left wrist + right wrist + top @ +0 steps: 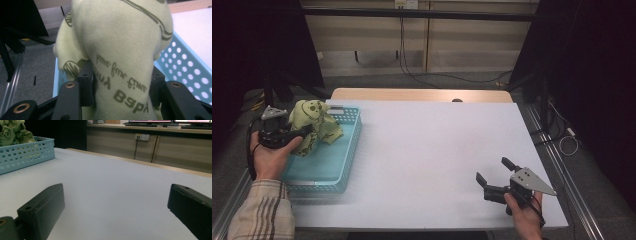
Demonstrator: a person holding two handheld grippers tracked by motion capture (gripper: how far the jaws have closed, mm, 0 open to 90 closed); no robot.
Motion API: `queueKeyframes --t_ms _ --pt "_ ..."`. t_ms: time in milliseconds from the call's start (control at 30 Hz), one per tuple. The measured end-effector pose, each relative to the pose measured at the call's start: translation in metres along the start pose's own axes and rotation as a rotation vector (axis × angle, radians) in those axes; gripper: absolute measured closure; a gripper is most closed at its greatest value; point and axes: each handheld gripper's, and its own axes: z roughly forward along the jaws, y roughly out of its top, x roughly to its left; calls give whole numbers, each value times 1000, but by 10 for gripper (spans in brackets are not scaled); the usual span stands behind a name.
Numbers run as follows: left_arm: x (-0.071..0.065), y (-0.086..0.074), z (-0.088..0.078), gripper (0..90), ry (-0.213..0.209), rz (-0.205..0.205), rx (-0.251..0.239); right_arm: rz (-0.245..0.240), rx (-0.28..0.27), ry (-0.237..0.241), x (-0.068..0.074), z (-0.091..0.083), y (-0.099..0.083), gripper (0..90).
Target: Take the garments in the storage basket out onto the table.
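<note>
The left gripper (pixel 299 134) is clamped on a pale green printed cloth (pixel 314 125) — in the left gripper view its two black jaws press into either side of a thick bunched fold (pixel 120 62), lettering on the fabric showing between them. In the high view that cloth sits at about nine o'clock of the table, raised above the turquoise perforated basket (pixel 347 160), with its lower folds hanging toward the basket floor. As I read it, the grasp is made and the lift out of the basket is under way; carrying the cloth onto the white table (pixel 432 150) and laying it down remain to be done. The right gripper (pixel 494 170) waits near five o'clock, jaws spread wide with nothing between them, resting low over the bare surface. Hard to judge: whether the cloth's bottom edge touches the basket or hangs clear, since the hand and bunched fabric cover that spot — and whether it is one piece or several, as the folds hide its outline.
</note>
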Motion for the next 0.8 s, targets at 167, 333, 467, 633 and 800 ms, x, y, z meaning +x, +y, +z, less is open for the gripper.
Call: queueKeyframes --t_ms 167,333,467,633,800 --pt "-1 -5 -11 528 -2 -20 -67 -3 0 2 0 1 0 3" --pt "-3 -8 -20 528 -13 -27 -139 -1 0 7 1 1 0 3" --pt "-9 -10 -25 528 2 -26 -156 -2 1 3 1 1 0 3" --pt "-8 -11 -30 528 -21 -36 -215 -5 -5 12 1 1 0 3" --pt "-9 -11 -36 525 -17 -52 -261 -9 -9 2 2 0 1 3"
